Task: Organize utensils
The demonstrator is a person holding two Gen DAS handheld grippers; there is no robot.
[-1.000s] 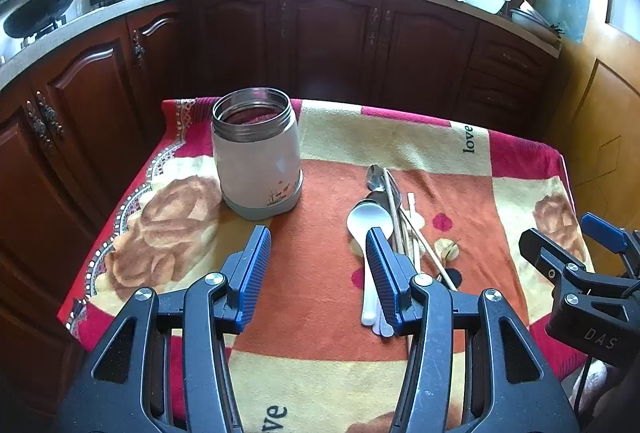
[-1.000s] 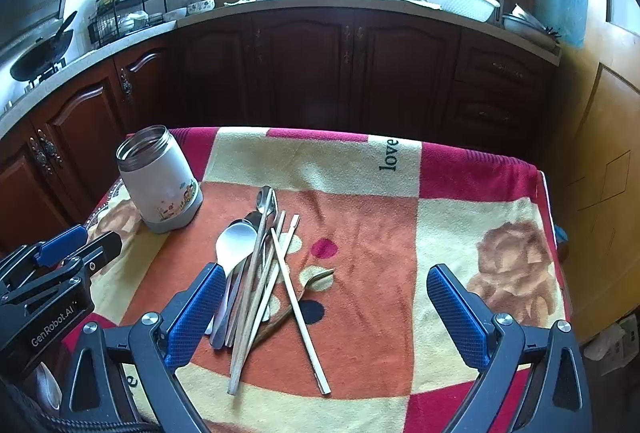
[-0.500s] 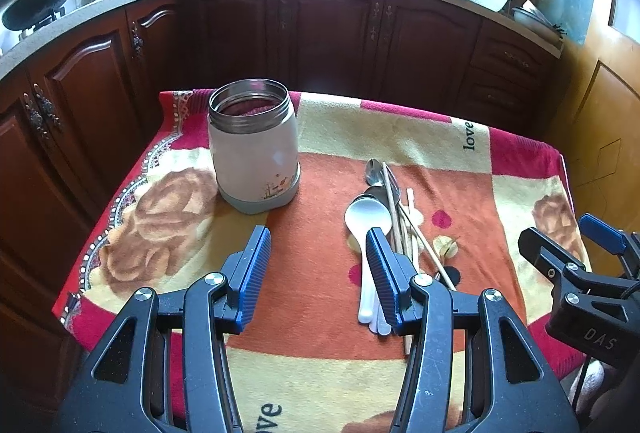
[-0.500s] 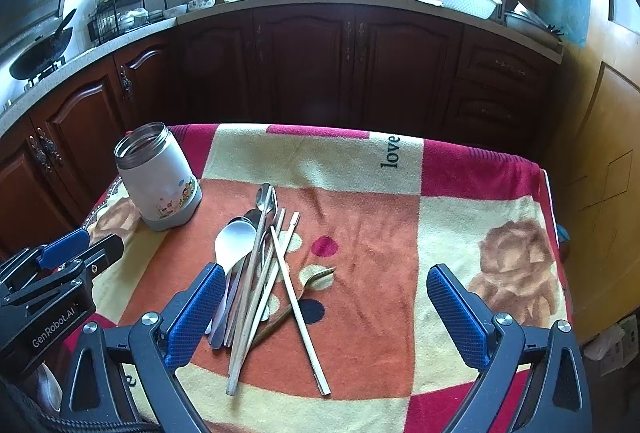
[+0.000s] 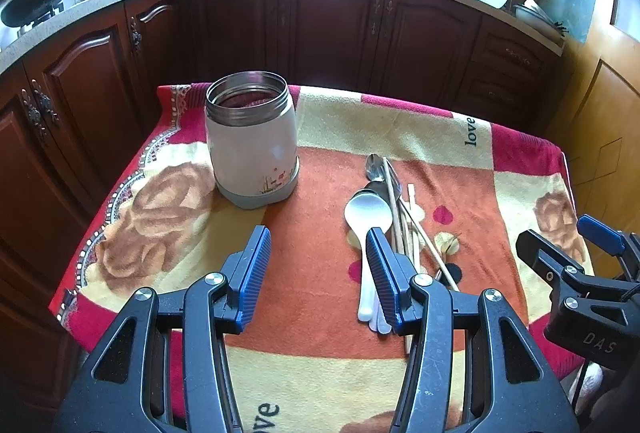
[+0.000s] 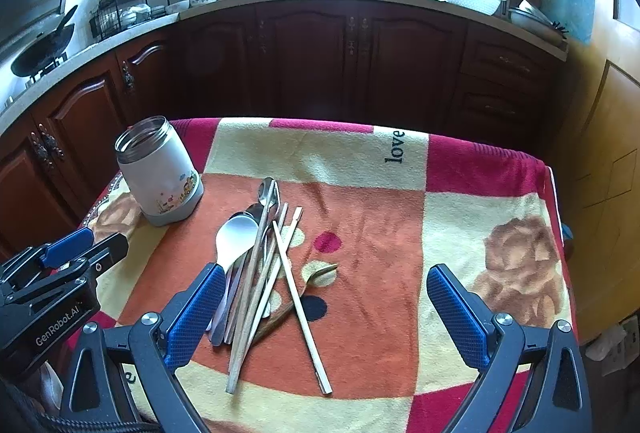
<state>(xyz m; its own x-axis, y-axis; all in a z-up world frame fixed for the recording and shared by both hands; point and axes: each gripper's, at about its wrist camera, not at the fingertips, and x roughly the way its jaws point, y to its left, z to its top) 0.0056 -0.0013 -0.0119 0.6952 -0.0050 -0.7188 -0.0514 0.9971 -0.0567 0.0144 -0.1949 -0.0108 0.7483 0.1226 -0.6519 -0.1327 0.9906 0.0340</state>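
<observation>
**Spoons and chopsticks wait in a pile on the blanket**

Left wrist view: the left gripper [image 5: 318, 253] hangs over the blanket [image 5: 460, 137], jaws apart, holding nothing. The open jar [image 5: 252, 141] stands near the far left corner. The utensil pile [image 5: 384, 229] lies in the middle.

Right wrist view: the right gripper [image 6: 322, 293] is spread wide and empty above the near edge. The utensil pile [image 6: 260, 265] lies just beside its left finger, well apart from the jar [image 6: 160, 171].
</observation>
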